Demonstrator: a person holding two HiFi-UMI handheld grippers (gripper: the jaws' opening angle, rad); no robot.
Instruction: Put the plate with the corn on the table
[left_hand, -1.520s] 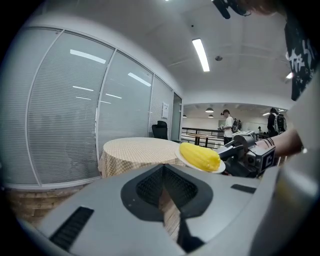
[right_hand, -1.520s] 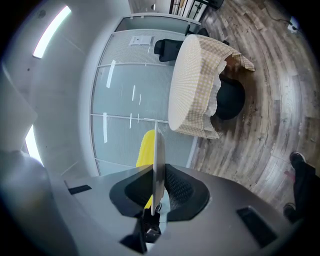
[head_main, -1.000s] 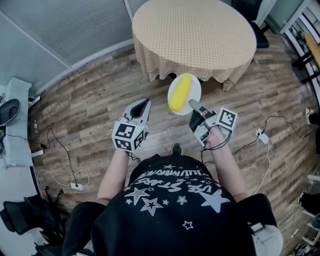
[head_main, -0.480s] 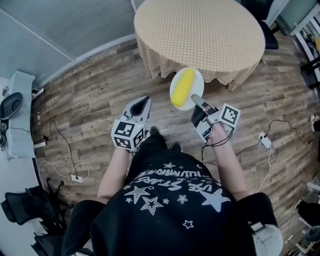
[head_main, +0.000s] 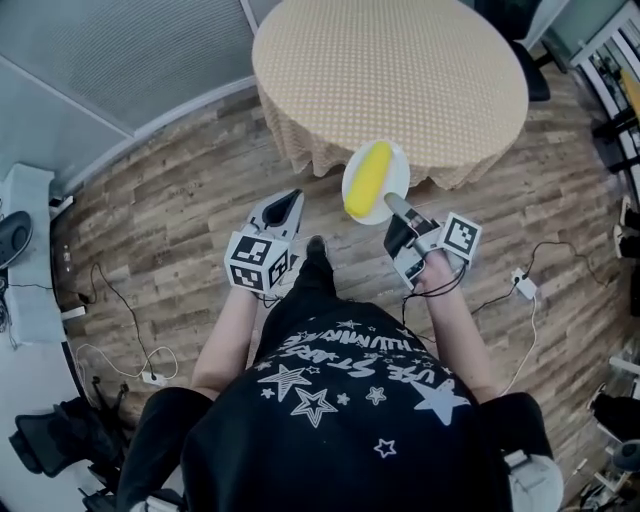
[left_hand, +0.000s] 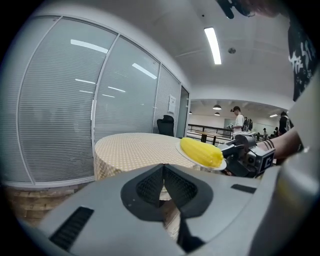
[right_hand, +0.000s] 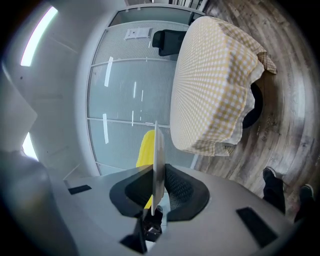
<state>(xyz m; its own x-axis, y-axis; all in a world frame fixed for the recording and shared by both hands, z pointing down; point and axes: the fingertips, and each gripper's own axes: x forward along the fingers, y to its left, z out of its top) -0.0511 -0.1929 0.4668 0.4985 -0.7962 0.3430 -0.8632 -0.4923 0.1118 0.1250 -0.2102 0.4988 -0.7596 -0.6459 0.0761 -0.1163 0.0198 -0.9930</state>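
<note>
Carrying a white plate (head_main: 396, 172) by its near rim in the right claw (head_main: 392, 207), jaws pressed shut on both faces of the thin edge. Bearing one yellow corn cob (head_main: 367, 180) lengthwise on that plate, with the far end pointed toward the round bench (head_main: 390, 70). Holding plate and cob in the air at the bench's near edge, overlapping the hanging hem of its tan checked cloth (head_main: 300, 130) in the head view, and not resting on the top. In the left gripper view, showing the plate at about bench-top height, just to the bench's right.

Keeping the left claw (head_main: 285, 205) empty, jaws closed tip to tip with nothing between them, out to the left of the plate and apart from it, aimed toward the bench. Standing on a wood plank floor (head_main: 180, 200) in a black star-printed shirt (head_main: 340, 400), forearms extended forward.
</note>
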